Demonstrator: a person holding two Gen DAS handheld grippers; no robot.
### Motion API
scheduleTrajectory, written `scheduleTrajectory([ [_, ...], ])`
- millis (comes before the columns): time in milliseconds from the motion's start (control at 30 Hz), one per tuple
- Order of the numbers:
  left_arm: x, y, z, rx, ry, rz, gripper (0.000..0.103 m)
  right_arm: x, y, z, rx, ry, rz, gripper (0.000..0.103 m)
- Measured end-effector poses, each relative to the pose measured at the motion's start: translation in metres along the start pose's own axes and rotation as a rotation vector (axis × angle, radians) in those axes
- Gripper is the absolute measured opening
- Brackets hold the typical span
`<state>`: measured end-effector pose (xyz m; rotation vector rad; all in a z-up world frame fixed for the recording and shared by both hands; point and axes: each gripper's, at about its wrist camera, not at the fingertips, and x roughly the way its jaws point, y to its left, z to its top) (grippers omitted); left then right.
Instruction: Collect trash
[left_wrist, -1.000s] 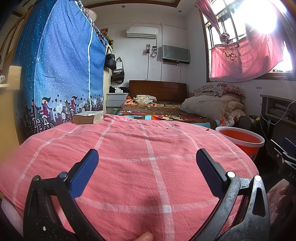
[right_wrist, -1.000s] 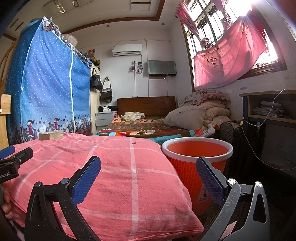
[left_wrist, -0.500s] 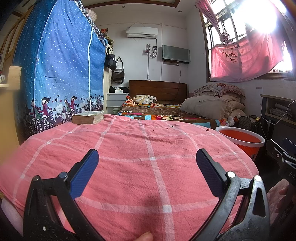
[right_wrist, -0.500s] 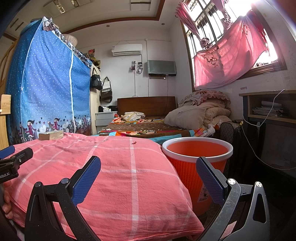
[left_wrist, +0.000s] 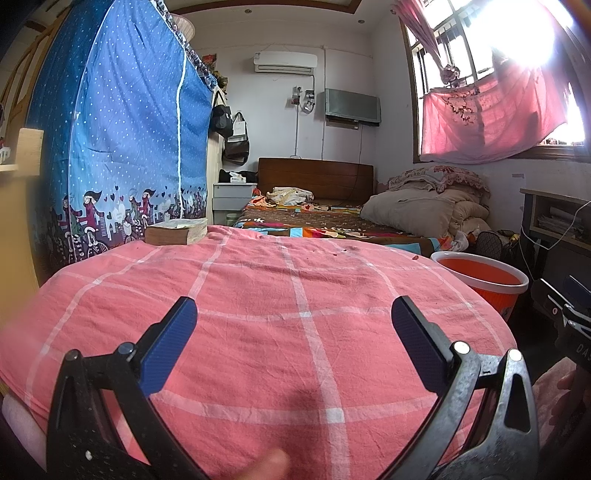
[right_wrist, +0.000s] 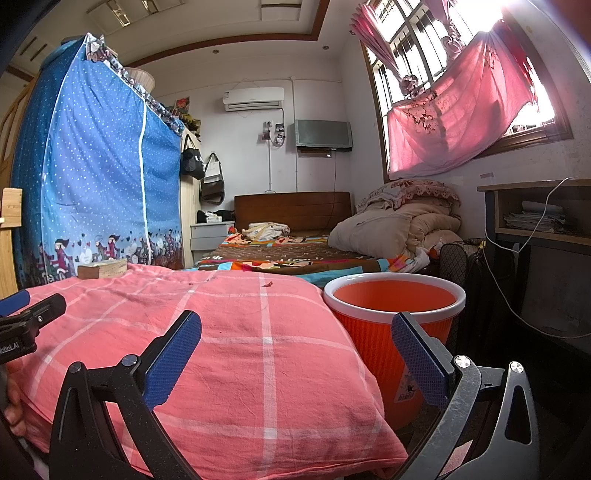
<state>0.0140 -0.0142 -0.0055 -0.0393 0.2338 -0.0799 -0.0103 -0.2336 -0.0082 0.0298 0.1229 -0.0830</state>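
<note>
An orange waste bin with a white rim (right_wrist: 395, 317) stands on the floor right of a pink checked quilt (right_wrist: 221, 332); it also shows in the left wrist view (left_wrist: 487, 275). Small dark red scraps lie on the quilt's far part (right_wrist: 266, 284) (left_wrist: 343, 251). My left gripper (left_wrist: 293, 328) is open and empty, low over the quilt's near part (left_wrist: 258, 314). My right gripper (right_wrist: 295, 339) is open and empty, between the quilt's right edge and the bin.
A thick old book (left_wrist: 177, 232) lies at the quilt's far left corner. A blue fabric wardrobe (left_wrist: 122, 147) stands at left. A bed (left_wrist: 325, 218) lies beyond. A desk with a white cable (right_wrist: 535, 236) is at right.
</note>
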Motion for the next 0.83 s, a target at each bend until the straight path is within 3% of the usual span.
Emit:
scheduleTrajectory([
  [833, -0.003, -0.012, -0.001, 0.063, -0.027, 0.014, 0.103, -0.002, 0.001, -0.004, 0.000, 0.010, -0.002, 0.103],
])
